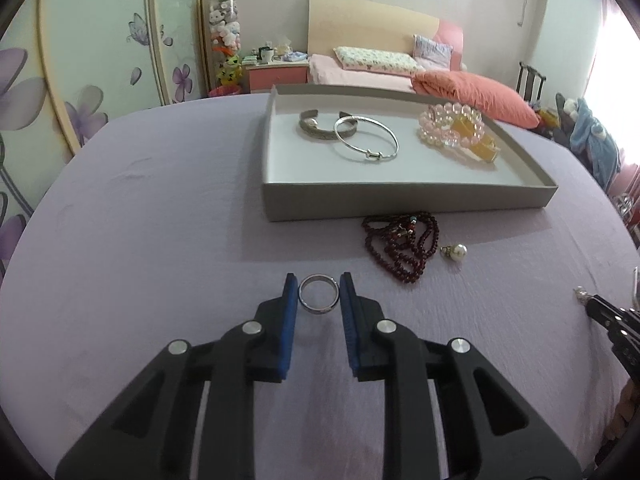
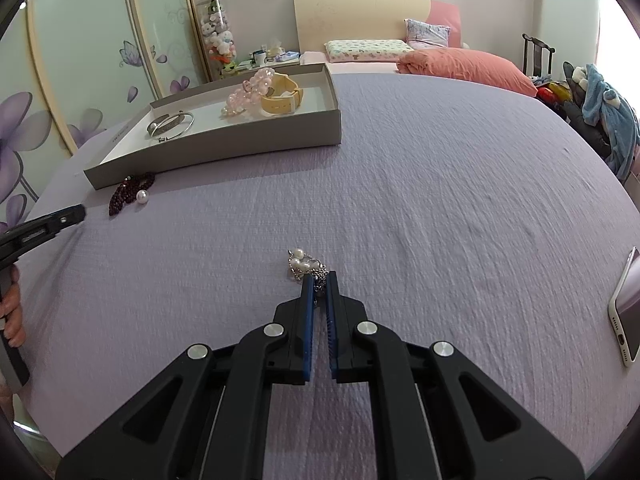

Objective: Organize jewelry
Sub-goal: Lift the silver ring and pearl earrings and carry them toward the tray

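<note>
A silver ring (image 1: 320, 309) lies on the lilac sheet between the blue pads of my left gripper (image 1: 319, 286), which touch it on both sides. My right gripper (image 2: 320, 278) is shut on a thin chain with pearls (image 2: 298, 263) that rests on the sheet at its tips. A grey tray (image 1: 400, 200) ahead holds a silver cuff (image 1: 316, 126), a silver bangle (image 1: 366, 138), pink bead bracelets (image 1: 444, 120) and a yellow watch (image 1: 484, 148). In front of the tray lie a dark red bead necklace (image 1: 396, 240) and a pearl pendant (image 1: 458, 253).
A phone (image 2: 628, 304) lies at the right edge of the sheet. A person's hand (image 2: 12, 308) holds the left gripper at the far left. Beyond the sheet are a bed with pillows, a nightstand and a wardrobe with flower prints.
</note>
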The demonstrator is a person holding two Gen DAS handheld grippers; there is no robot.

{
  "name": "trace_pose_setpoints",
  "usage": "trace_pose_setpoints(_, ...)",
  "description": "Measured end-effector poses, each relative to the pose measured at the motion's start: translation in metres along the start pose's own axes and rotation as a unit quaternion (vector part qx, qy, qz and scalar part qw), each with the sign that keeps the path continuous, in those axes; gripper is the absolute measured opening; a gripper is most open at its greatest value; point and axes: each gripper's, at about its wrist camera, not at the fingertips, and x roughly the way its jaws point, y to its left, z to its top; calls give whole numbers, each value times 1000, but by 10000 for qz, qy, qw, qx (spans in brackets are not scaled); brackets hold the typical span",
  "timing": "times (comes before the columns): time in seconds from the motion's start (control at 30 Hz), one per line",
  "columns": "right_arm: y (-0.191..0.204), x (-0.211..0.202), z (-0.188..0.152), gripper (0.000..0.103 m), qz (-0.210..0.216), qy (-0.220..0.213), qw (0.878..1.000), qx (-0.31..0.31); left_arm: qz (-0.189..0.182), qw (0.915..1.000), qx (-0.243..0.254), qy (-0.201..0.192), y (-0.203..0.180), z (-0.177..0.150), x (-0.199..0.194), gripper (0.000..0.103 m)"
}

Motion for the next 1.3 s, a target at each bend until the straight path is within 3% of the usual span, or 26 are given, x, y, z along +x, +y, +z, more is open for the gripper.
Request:
trace_pose_setpoints(0.43, 0, 0, 0, 7, -21, -1, 10000, 0, -224, 9986, -462, -149, 21, -35, -37, 22)
trace_pose_setpoints(0.8, 2, 0, -1, 7, -34, 6, 10000, -31, -292, 9983, -468, -181, 21, -44, -42, 22)
trace_pose_setpoints(1.07, 5, -10, -13, 7, 540, 62, 9985, 84, -331, 9983, -429, -206, 20, -47, -46, 22)
trace_pose_setpoints(1.3, 12, -27, -15, 7, 852, -354, 9957, 62, -411, 9980, -428, -231, 17, -52, -53, 22)
